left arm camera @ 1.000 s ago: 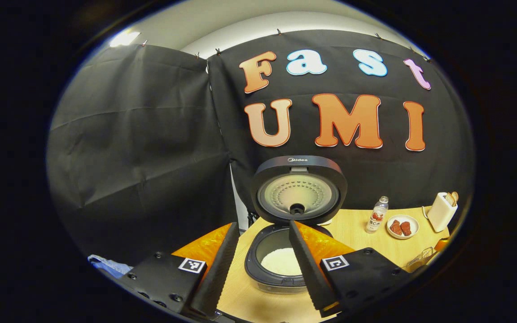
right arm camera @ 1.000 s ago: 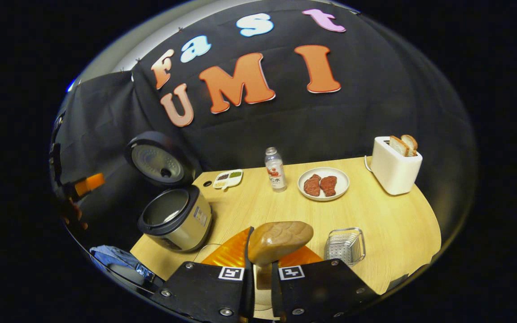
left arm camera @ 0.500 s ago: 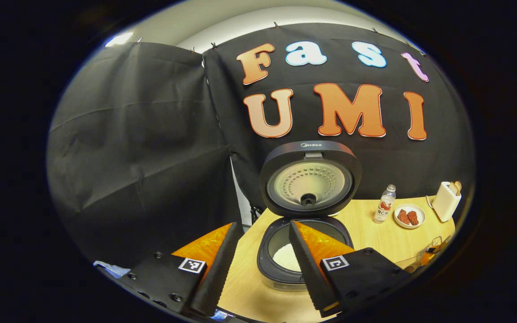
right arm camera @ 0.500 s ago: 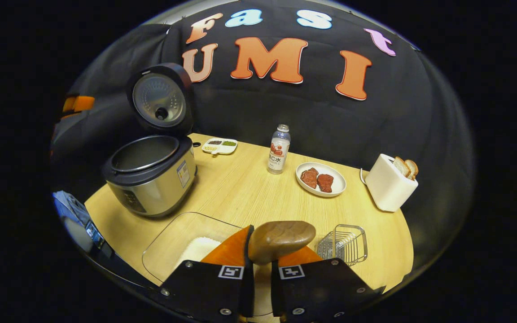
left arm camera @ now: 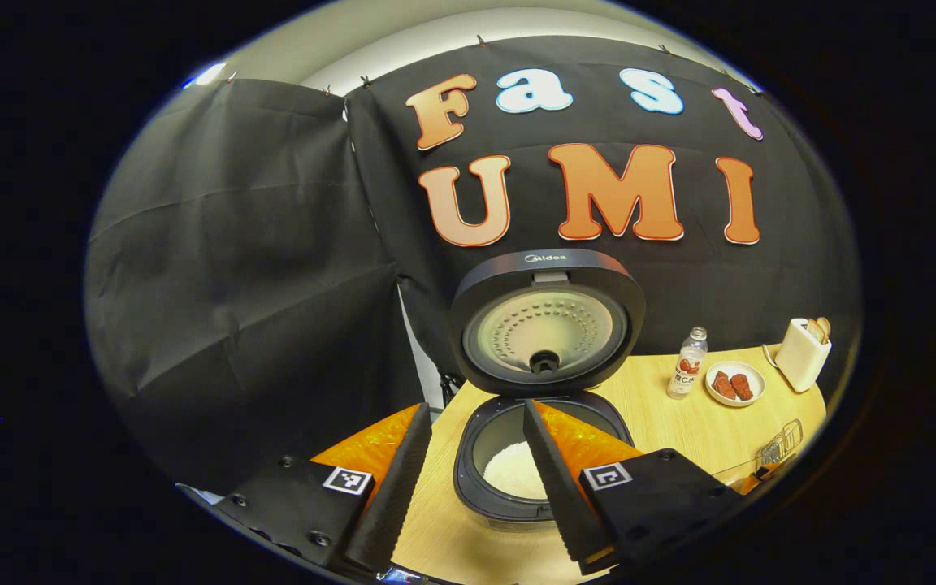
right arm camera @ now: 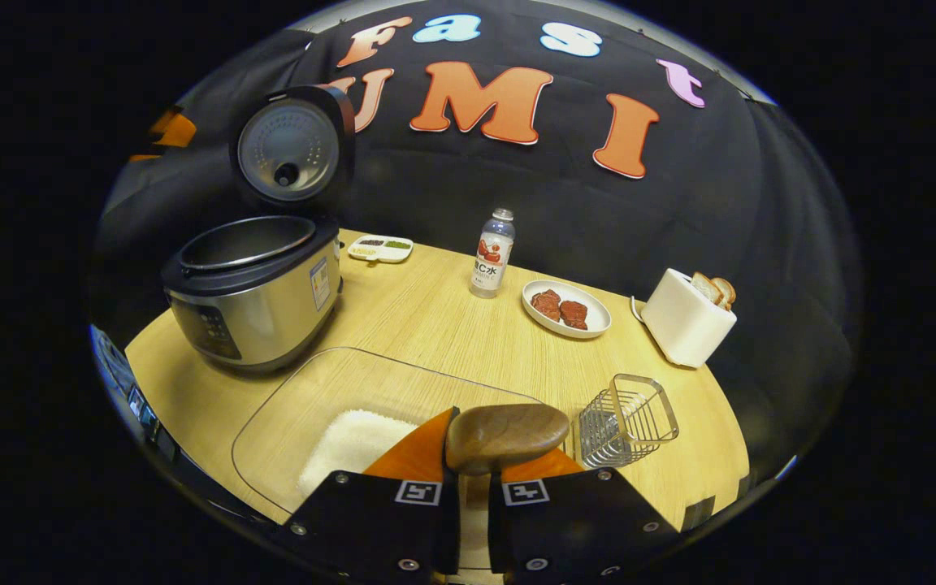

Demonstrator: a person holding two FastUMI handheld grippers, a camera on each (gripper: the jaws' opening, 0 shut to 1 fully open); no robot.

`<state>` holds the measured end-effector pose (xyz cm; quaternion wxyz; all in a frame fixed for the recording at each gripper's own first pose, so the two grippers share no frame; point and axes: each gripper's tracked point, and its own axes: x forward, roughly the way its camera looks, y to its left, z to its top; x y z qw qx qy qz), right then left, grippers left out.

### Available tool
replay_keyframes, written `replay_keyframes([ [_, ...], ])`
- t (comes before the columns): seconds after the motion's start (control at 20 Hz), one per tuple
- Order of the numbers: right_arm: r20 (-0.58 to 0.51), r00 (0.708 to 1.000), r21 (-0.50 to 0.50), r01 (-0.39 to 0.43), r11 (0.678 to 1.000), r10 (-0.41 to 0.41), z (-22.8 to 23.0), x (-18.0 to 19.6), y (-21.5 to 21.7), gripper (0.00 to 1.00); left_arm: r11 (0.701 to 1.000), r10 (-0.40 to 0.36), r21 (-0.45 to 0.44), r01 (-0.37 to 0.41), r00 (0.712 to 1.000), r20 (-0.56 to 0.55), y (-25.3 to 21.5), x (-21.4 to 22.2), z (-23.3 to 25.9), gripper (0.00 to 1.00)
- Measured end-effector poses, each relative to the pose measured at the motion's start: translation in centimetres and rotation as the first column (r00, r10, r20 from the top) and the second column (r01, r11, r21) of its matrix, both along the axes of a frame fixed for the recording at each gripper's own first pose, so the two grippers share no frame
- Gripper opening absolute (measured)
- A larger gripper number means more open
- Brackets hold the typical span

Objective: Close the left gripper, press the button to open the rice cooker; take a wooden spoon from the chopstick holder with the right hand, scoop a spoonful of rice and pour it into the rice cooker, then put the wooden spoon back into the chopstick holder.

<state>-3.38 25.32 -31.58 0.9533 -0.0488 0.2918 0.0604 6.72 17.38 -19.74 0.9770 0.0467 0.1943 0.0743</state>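
The rice cooker [left arm camera: 468,479] stands with its lid [left arm camera: 545,321] up and white rice [left arm camera: 513,471] in the pot. My left gripper [left arm camera: 476,406] hovers open just in front of and above the pot, holding nothing. In the right gripper view the cooker [right arm camera: 253,296] is at the left. My right gripper [right arm camera: 472,455] is shut on the handle of the wooden spoon [right arm camera: 504,435]. The spoon's bowl hangs over the right end of a glass dish [right arm camera: 338,382] with rice [right arm camera: 354,443] in it. The wire chopstick holder [right arm camera: 626,418] stands just right of the spoon.
On the wooden table [right arm camera: 435,325] behind stand a water bottle [right arm camera: 491,253], a plate of meat [right arm camera: 565,309], a white toaster [right arm camera: 683,317] with bread and a small divided dish [right arm camera: 379,248]. The table's front edge runs just below the glass dish.
The right gripper has carried the spoon down and towards the glass dish, which now lies right under it. The left gripper has drifted slightly and stays open.
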Motion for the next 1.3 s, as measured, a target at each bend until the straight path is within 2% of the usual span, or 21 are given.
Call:
replay_keyframes([
  [0.15, -0.012, 0.999, 0.097, 0.032, 0.995, -0.031, -0.1, 0.7, 1.1, 0.16, 1.0, -0.016, 0.01, 0.016, 1.0, -0.003, -0.2, 0.2, 0.0, 0.8],
  [0.25, -0.039, 0.999, 0.169, 0.042, 0.985, -0.035, -0.1, 1.1, 2.1, 0.13, 1.0, -0.017, 0.017, 0.017, 1.0, 0.0, -0.1, 0.3, 0.2, 0.8],
  [0.65, -0.13, 0.991, 0.389, 0.092, 0.917, -0.044, -0.1, 2.0, 5.9, 0.13, 0.998, -0.012, 0.056, 0.012, 1.0, -0.001, 0.9, 0.9, 0.2, 0.8],
  [0.95, -0.214, 0.973, 0.527, 0.188, 0.829, -0.084, -0.7, 2.3, 6.3, 0.13, 0.997, -0.008, 0.072, 0.008, 1.0, -0.005, 1.4, 1.3, -0.1, 0.8],
  [1.15, -0.277, 0.954, 0.617, 0.268, 0.74, -0.115, -1.4, 2.4, 5.9, 0.13, 0.997, -0.02, 0.077, 0.02, 1.0, 0.001, 1.2, 1.7, -0.3, 0.8],
  [1.3, -0.324, 0.94, 0.672, 0.308, 0.674, -0.107, -1.9, 2.1, 6.0, 0.13, 0.997, -0.031, 0.066, 0.031, 1.0, 0.001, 0.6, 2.0, -0.5, 0.8],
])
